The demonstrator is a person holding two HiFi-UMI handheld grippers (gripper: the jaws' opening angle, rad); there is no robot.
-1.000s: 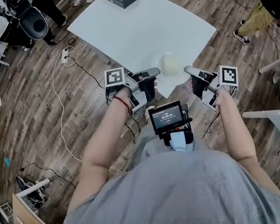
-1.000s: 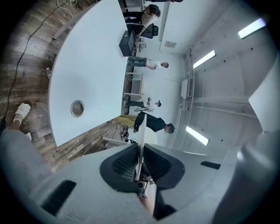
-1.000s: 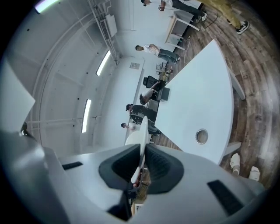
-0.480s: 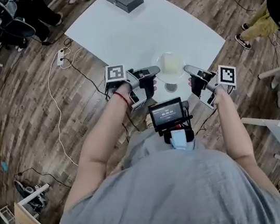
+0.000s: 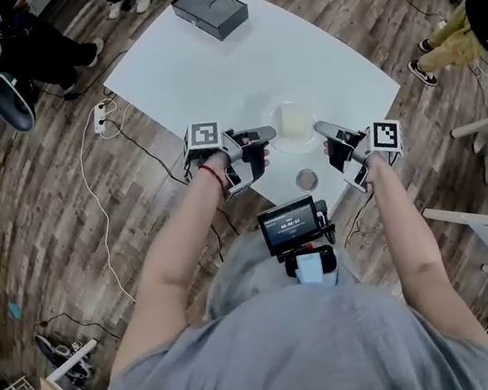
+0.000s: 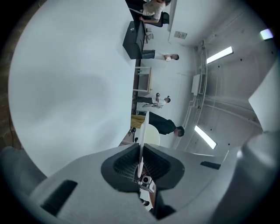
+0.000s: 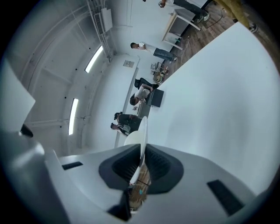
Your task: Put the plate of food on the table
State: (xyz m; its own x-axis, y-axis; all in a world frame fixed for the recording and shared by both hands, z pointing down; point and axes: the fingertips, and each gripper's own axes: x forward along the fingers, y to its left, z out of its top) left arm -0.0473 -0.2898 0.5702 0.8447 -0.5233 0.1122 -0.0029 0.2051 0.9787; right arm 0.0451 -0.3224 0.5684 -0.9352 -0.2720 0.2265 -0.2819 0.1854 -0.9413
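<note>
1. Two jaws of the left gripper pinch the plate by its left rim.
2. The right gripper is clamped on its right rim.
3. The plate, carrying pale food, is over the near corner of the white table.
4. A black box lies at the table's far edge.

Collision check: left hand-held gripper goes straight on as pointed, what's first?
The plate: the left hand-held gripper is shut on its rim. Then the pale food; beyond, likely the right hand-held gripper, depth unclear.
</note>
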